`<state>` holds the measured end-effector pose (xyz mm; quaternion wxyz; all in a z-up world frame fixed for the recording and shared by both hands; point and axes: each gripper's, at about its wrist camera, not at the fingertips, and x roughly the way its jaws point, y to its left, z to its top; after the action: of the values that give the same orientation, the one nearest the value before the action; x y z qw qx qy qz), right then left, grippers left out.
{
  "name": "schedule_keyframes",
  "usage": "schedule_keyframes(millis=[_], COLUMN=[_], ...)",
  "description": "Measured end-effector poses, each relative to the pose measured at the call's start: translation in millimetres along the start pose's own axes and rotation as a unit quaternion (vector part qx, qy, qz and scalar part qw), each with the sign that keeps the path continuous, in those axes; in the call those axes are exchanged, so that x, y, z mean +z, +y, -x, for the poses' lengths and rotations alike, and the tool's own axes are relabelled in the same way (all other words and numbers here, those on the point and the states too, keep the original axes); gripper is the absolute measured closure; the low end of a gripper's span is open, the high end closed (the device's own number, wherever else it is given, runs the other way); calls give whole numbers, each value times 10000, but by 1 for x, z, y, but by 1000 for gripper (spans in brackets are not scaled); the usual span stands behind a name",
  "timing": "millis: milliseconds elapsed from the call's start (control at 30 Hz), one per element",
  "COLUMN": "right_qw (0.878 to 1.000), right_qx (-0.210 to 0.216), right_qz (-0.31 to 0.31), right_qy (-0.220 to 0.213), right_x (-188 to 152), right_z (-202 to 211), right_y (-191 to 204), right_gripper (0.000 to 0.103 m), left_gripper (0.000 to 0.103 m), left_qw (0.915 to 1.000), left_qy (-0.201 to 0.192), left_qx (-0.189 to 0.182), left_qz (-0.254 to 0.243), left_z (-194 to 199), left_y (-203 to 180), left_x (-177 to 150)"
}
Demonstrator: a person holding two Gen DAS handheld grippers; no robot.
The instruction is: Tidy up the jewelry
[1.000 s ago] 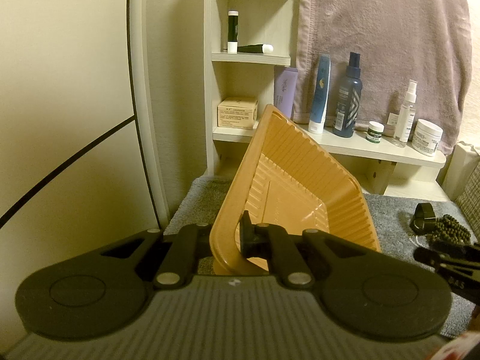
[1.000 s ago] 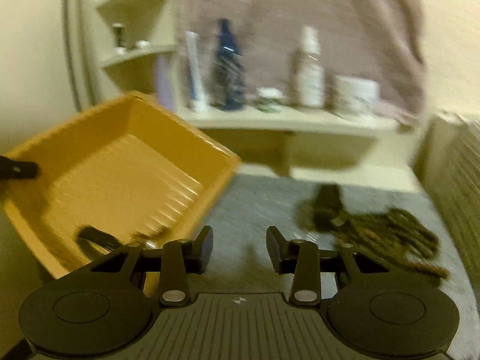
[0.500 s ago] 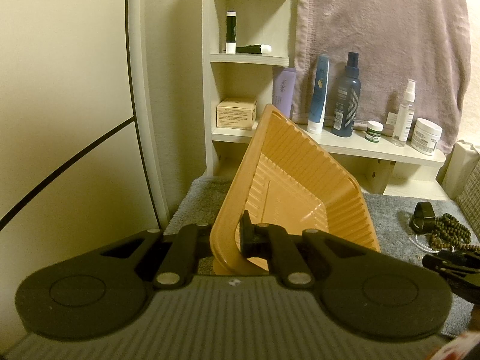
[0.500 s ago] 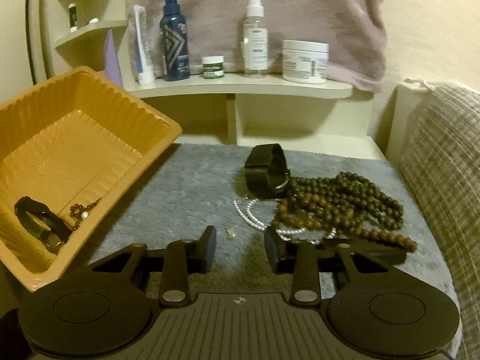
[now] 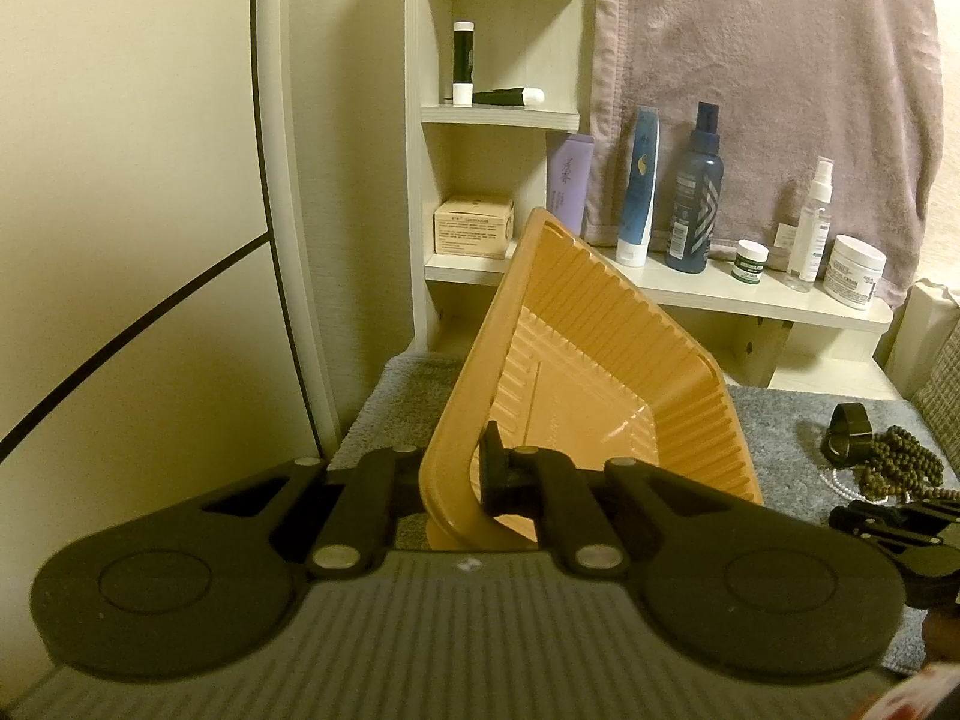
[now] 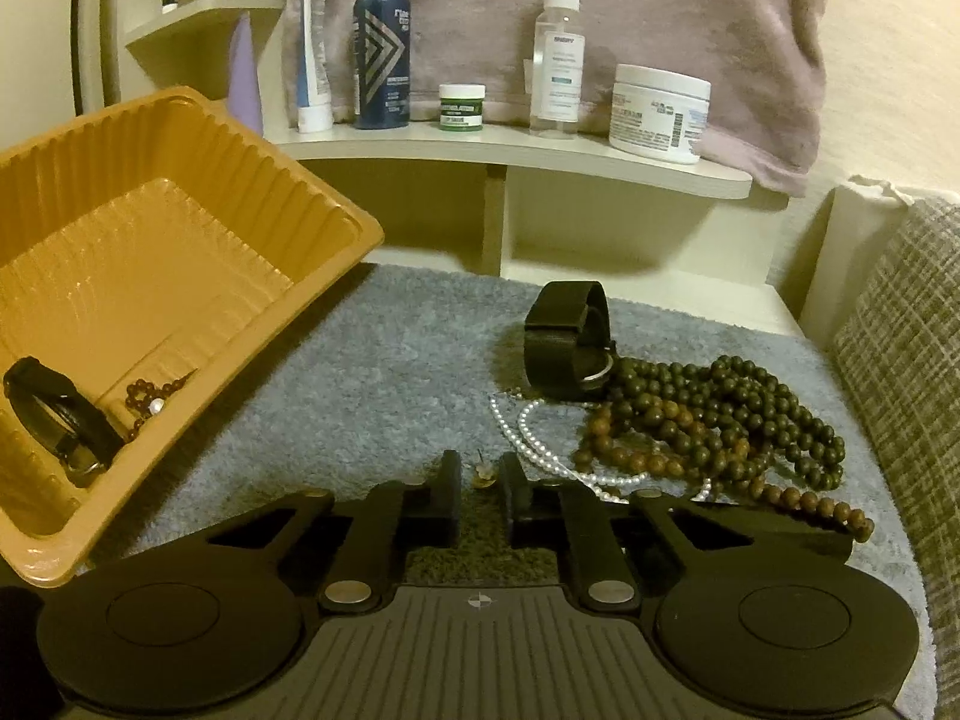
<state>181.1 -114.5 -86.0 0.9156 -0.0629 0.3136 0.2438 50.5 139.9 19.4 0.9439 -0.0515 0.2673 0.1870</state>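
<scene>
My left gripper is shut on the near rim of an orange ribbed tray and holds it tilted over the grey mat. The tray holds a black bracelet and a small reddish bead string. My right gripper sits low on the mat, its jaws closing around a tiny stud earring, with a little gap on both sides. Just beyond lie a pearl strand, wooden bead necklaces and a black watch band.
A grey mat covers the surface. A white shelf behind carries bottles, tubes and jars, with a pink towel hanging above. A checked cushion borders the right side and a wall panel stands at the left.
My right gripper swung right from the tray, dropped to the mat and narrowed its jaws around the earring. The left gripper and the tilted tray stayed as they were.
</scene>
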Motion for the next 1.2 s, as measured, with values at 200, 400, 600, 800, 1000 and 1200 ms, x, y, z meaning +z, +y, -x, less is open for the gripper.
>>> schedule_keyframes(millis=[200, 400, 600, 800, 1000, 1200], right_qw=[10000, 9982, 9883, 9776, 9731, 9710], right_qx=[33, 449, 1349, 1990, 2195, 2297], right_qz=[56, 30, 291, 503, 618, 574], right_qy=[-66, -398, -654, -457, -327, -320], right_x=[4, 24, 42, 36, 29, 27], right_z=[4, 27, 47, 46, 45, 47], right_y=[3, 16, 46, 67, 75, 75], right_gripper=[97, 97, 97, 97, 97, 97], left_gripper=[96, 96, 96, 96, 96, 96], left_qw=[10000, 10000, 10000, 10000, 10000, 10000], left_qy=[-1, 0, -1, -1, -4, -3], left_qx=[5, 3, -2, -6, -8, -13], left_qz=[-2, 2, 7, 13, 24, 31], left_z=[0, 0, 0, 0, 0, 0], left_y=[0, 0, 1, 1, 0, 0], left_x=[0, 0, 0, 0, -1, -1])
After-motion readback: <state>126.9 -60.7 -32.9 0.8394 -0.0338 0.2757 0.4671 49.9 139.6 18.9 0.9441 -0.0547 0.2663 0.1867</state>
